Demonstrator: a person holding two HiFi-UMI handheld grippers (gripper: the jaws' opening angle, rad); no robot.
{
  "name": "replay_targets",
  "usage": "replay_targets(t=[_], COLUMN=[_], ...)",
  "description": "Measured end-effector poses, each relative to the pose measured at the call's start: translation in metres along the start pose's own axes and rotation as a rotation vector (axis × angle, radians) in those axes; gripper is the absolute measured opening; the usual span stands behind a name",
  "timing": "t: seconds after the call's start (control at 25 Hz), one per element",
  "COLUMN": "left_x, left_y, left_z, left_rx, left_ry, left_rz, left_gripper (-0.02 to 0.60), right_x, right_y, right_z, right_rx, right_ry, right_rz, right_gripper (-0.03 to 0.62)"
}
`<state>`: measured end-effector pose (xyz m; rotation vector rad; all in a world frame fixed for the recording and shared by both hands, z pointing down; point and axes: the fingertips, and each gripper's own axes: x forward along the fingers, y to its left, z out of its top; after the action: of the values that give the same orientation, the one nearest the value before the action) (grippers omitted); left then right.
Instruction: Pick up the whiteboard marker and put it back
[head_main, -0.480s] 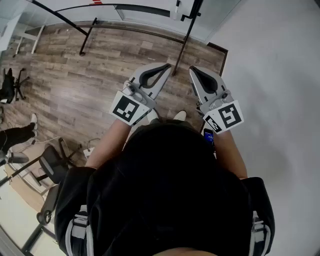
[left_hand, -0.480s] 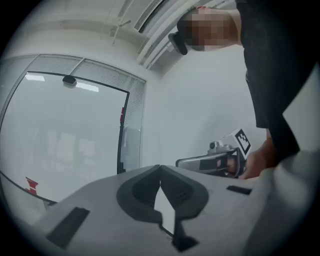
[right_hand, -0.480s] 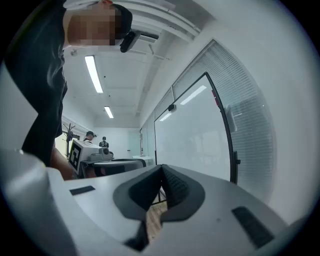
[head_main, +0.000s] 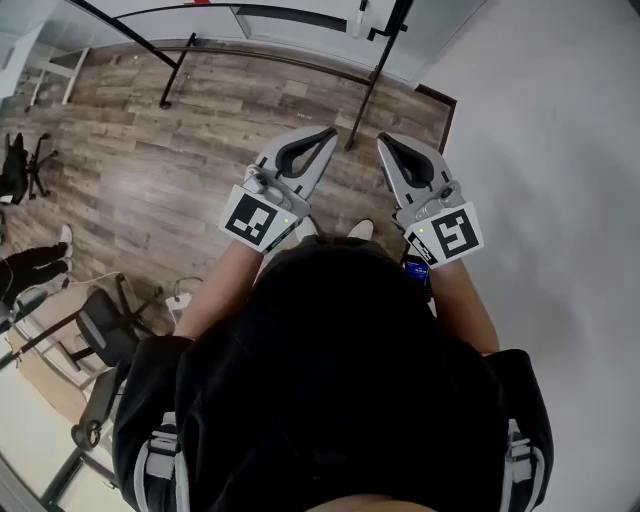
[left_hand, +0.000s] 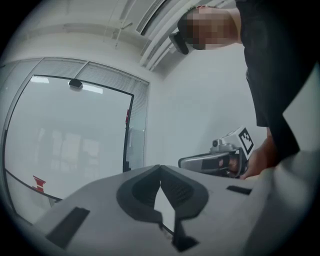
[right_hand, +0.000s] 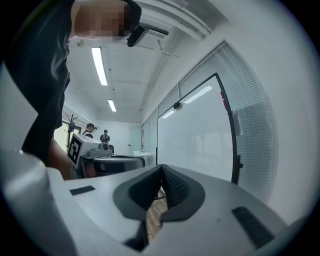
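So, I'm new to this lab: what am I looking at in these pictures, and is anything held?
No robot here: a person holds a two-jaw gripper in each hand. One camera on the head looks down at the left gripper and right gripper above a wood floor. Two more cameras ride on the grippers, looking along their jaws toward a whiteboard. Both grippers are shut and empty.
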<state>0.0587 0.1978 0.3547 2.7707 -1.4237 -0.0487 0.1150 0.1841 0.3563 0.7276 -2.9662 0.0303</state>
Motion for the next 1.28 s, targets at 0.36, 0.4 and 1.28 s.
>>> replay_targets(t=[0.36,0.4,1.28], left_x=[-0.034,-0.038,-0.085], left_y=[0.021,0.023,0.080], left_z=[0.008,0.009,0.005], left_rx=[-0.005,-0.004,-0.017], left_ry=[-0.016,-0.017,-0.026], left_rz=[0.030,0.029,0.044], left_gripper=[0.005,0.005,0.005], right_x=[0.022,0.025,0.079], right_y=[0.032,0.034,0.064], right_z=[0.012,0.013,0.008], right_rx=[0.027,0.028,0.071], right_ry=[-0.023,-0.023,-0.021], right_rz=[0.028,0.027,0.015], right_gripper=[-0.006,-0.006,-0.007])
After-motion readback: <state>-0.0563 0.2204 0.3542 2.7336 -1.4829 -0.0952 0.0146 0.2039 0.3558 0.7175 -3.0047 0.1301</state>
